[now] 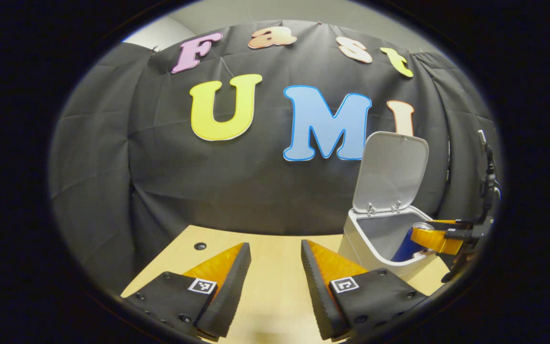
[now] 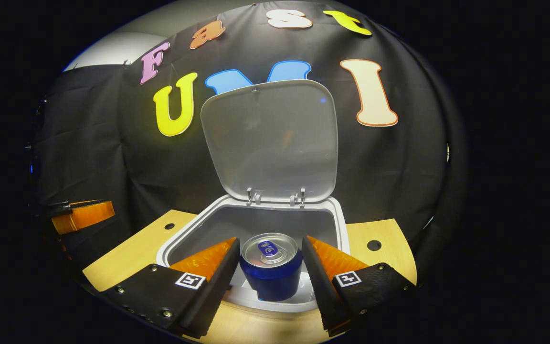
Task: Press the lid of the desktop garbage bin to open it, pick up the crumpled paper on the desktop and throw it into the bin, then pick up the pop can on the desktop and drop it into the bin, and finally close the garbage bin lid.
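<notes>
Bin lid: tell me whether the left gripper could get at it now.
Probably yes. The left gripper is open and empty over the table, the bin lid stands upright to its right, and nothing lies between them.

The bin [image 2: 337, 215] mouth stands open under its upright lid [image 2: 270, 143]; the pop can [image 2: 270, 267] occupies its front, with bare desk [image 1: 275, 286] left of it.

This is a small test booth, not a home or a kitchen. A black cloth wall [image 1: 256, 191] hangs close behind a light wooden bench [image 1: 275, 286] with round holes [image 1: 200, 246] in it. A bit of pale room wall [image 1: 160, 33] peeks over the cloth at the far top.
</notes>
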Tool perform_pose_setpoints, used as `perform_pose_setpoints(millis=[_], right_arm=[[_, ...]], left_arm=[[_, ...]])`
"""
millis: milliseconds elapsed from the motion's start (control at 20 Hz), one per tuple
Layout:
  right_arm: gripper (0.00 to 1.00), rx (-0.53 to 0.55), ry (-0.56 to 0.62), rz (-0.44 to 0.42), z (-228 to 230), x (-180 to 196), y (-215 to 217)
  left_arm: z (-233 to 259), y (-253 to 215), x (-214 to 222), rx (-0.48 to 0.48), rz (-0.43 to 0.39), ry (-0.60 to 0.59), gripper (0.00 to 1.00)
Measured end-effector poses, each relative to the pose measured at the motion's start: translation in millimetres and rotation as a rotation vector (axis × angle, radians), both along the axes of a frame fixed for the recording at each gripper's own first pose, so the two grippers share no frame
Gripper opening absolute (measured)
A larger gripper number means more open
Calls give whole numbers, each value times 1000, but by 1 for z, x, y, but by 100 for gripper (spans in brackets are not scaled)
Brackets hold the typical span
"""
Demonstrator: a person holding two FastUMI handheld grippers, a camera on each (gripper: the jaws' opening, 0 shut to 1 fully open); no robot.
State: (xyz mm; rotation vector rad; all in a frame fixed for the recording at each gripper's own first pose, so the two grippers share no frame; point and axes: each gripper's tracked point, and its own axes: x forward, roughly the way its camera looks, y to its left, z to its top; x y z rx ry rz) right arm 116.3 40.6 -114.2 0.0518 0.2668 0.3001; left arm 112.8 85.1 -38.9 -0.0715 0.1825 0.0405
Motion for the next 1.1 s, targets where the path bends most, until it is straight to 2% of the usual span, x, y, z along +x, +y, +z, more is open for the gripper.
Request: perform_pose_setpoints(millis=[1100], right_arm=[[84, 20, -12, -25, 7, 2, -8]], left_arm=[[4, -12, 6, 9, -23, -8, 72]])
